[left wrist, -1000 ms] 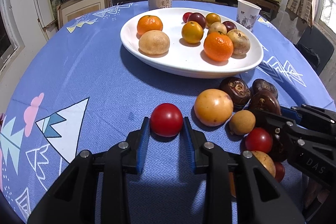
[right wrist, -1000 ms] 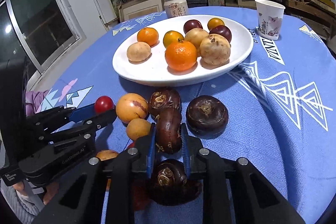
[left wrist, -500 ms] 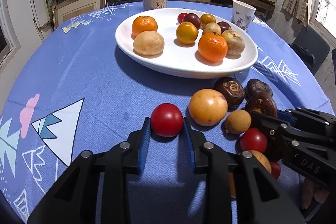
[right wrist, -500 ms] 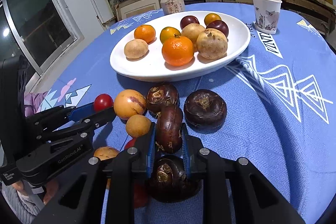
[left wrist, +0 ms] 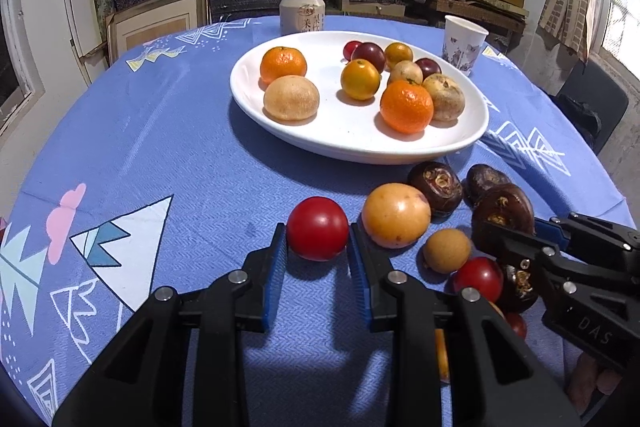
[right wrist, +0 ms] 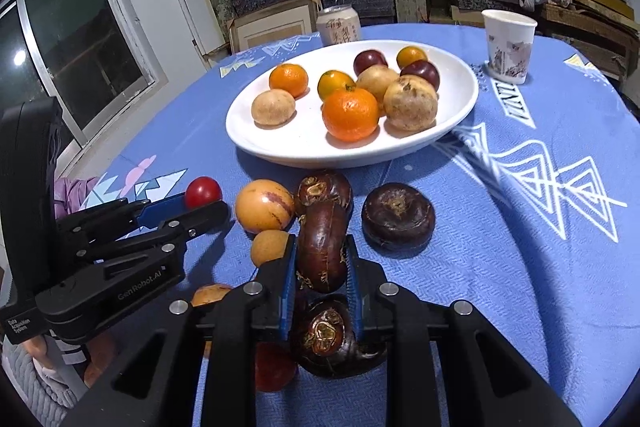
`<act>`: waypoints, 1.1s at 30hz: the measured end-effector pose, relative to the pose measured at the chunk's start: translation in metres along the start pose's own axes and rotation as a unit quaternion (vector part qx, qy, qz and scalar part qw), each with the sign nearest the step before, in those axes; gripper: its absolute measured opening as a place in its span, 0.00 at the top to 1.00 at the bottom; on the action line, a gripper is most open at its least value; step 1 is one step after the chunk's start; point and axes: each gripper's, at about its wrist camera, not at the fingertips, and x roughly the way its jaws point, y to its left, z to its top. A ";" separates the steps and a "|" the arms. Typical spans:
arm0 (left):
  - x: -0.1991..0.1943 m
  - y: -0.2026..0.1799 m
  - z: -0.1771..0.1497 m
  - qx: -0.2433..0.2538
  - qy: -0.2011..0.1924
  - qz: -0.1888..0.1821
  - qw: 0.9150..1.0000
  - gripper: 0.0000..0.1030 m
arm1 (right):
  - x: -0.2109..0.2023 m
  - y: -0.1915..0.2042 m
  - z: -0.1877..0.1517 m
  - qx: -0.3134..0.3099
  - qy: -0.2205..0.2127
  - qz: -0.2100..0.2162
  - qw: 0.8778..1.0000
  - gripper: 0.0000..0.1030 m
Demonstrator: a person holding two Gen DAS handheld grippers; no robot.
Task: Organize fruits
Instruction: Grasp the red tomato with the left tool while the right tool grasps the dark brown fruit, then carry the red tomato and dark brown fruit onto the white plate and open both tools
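My left gripper (left wrist: 317,241) is shut on a red tomato (left wrist: 317,228), its blue pads pressing both sides just above the blue cloth. My right gripper (right wrist: 321,261) is shut on a dark brown water chestnut (right wrist: 321,247) held on edge over another chestnut (right wrist: 332,339). The white plate (left wrist: 360,155) behind them holds oranges, tan fruits and dark plums. Loose on the cloth lie a yellow-orange fruit (left wrist: 396,215), a small tan fruit (left wrist: 447,251), a second tomato (left wrist: 478,279) and more chestnuts (right wrist: 398,217).
A drink can (left wrist: 301,13) stands behind the plate and a paper cup (left wrist: 464,43) at its right. The round table drops off on all sides. Stacked boxes fill shelves behind, and a dark chair (left wrist: 588,107) stands at the right.
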 end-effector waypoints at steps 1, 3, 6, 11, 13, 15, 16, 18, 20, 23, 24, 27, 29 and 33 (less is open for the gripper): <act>-0.003 0.002 0.002 -0.005 -0.005 -0.002 1.000 0.71 | -0.008 0.000 0.004 0.002 -0.013 0.002 1.000 0.78; -0.012 0.007 0.011 -0.018 -0.015 -0.003 1.000 0.71 | -0.030 0.000 0.015 0.006 -0.050 0.017 0.999 0.78; -0.020 0.010 0.036 -0.027 -0.027 0.000 0.999 0.71 | -0.056 0.005 0.044 -0.007 -0.093 0.010 0.996 0.78; -0.012 -0.002 0.074 -0.031 -0.035 -0.020 0.999 0.71 | -0.052 0.000 0.099 0.003 -0.102 0.001 0.995 0.78; -0.001 -0.010 0.079 -0.021 -0.030 -0.022 0.999 0.71 | -0.038 -0.006 0.116 0.012 -0.094 -0.001 0.996 0.78; 0.015 -0.017 0.082 -0.012 -0.021 -0.024 0.999 0.71 | -0.021 -0.014 0.130 0.021 -0.081 0.001 0.996 0.78; 0.023 -0.019 0.082 -0.008 -0.014 -0.023 1.000 0.71 | -0.013 -0.017 0.133 0.025 -0.075 0.003 0.997 0.78; 0.037 -0.020 0.083 -0.006 -0.003 -0.020 1.000 0.71 | 0.011 -0.021 0.139 0.031 -0.059 0.005 0.998 0.78; 0.051 -0.017 0.084 -0.007 0.011 -0.021 1.000 0.71 | 0.035 -0.023 0.143 0.034 -0.038 0.006 0.999 0.78; 0.062 -0.013 0.084 -0.009 0.018 -0.020 1.000 0.72 | 0.067 -0.024 0.156 0.031 -0.002 0.004 1.000 0.78; 0.065 -0.012 0.085 -0.010 0.021 -0.020 1.000 0.72 | 0.076 -0.022 0.160 0.026 0.008 0.001 1.000 0.78; 0.069 -0.013 0.084 -0.005 0.018 -0.017 1.000 0.71 | 0.099 -0.014 0.169 0.011 0.035 -0.012 0.999 0.78; 0.070 -0.014 0.084 -0.003 0.016 -0.019 1.000 0.71 | 0.116 -0.012 0.174 0.007 0.057 -0.012 0.998 0.78; 0.070 -0.015 0.083 0.002 0.011 -0.024 1.000 0.61 | 0.140 -0.006 0.176 -0.006 0.085 -0.018 0.996 0.77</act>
